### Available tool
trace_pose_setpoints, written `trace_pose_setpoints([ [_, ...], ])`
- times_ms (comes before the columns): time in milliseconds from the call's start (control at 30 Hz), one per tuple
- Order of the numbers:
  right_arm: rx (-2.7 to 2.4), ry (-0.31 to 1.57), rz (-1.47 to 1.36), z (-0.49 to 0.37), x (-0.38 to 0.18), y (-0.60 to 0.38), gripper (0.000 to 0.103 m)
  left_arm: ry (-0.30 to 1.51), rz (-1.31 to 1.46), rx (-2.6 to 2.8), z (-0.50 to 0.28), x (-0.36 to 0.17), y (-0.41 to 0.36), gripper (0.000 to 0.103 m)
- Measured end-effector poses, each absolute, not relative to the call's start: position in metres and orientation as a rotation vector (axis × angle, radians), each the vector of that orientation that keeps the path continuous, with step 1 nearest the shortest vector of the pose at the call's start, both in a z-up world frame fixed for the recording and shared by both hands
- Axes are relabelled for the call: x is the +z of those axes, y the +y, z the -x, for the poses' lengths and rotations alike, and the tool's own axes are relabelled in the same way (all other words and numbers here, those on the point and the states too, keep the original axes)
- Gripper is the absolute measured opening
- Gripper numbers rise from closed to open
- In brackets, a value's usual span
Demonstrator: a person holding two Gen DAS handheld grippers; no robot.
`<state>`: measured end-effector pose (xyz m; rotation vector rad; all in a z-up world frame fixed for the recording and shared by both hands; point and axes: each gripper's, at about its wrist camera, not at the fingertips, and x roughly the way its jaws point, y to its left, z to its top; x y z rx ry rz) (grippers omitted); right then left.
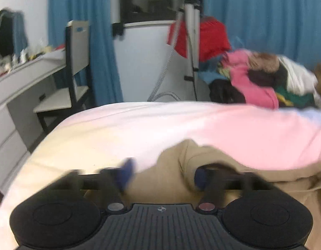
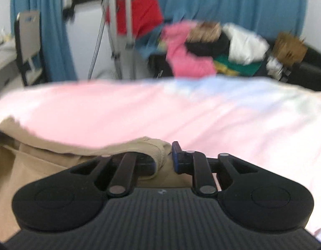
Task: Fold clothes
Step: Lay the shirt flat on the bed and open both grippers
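Note:
A beige garment (image 1: 202, 152) lies crumpled on the bed's pink and white sheet (image 1: 139, 129), right in front of both grippers. My left gripper (image 1: 163, 175) is open wide over it. Beige cloth sits between its blue pads (image 1: 127, 173), and a fold drapes over the right-hand pad. In the right wrist view the beige garment (image 2: 45, 166) spreads to the left across the sheet (image 2: 222, 114). Its ribbed cuff (image 2: 160, 156) lies between the jaws of my right gripper (image 2: 164, 162). The cuff covers the left pad, and the right pad (image 2: 176, 158) stands just clear of it.
A heap of mixed clothes (image 1: 254, 79) (image 2: 202, 50) sits beyond the bed's far edge. Behind it are a tripod (image 1: 191, 41), a red garment (image 1: 210, 37) and blue curtains (image 1: 264, 20). At the left stand a chair (image 1: 77, 62) and a cluttered white desk (image 1: 25, 73).

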<state>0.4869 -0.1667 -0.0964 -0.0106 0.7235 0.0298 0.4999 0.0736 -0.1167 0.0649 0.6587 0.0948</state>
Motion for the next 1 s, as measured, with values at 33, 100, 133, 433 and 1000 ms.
trace_pose_setpoints([
  [33,0.054,0.731,0.014,-0.483,-0.097,-0.164,0.051,0.676,-0.088,0.079,-0.498,-0.116,0.071,0.090],
  [100,0.105,0.736,0.010,-0.473,-0.093,-0.159,0.075,0.709,-0.135,0.048,-0.495,-0.113,0.067,0.099],
  [133,0.128,0.729,-0.006,-0.465,-0.087,-0.158,0.083,0.725,-0.159,0.034,-0.494,-0.112,0.065,0.100],
  [433,0.190,0.527,-0.286,-0.365,-0.029,-0.213,0.082,0.623,-0.078,-0.060,-0.369,-0.029,0.058,0.103],
  [1000,0.112,0.697,-0.928,-0.287,-0.137,-0.359,0.043,0.523,0.315,-0.042,-0.048,-0.007,0.091,0.103],
])
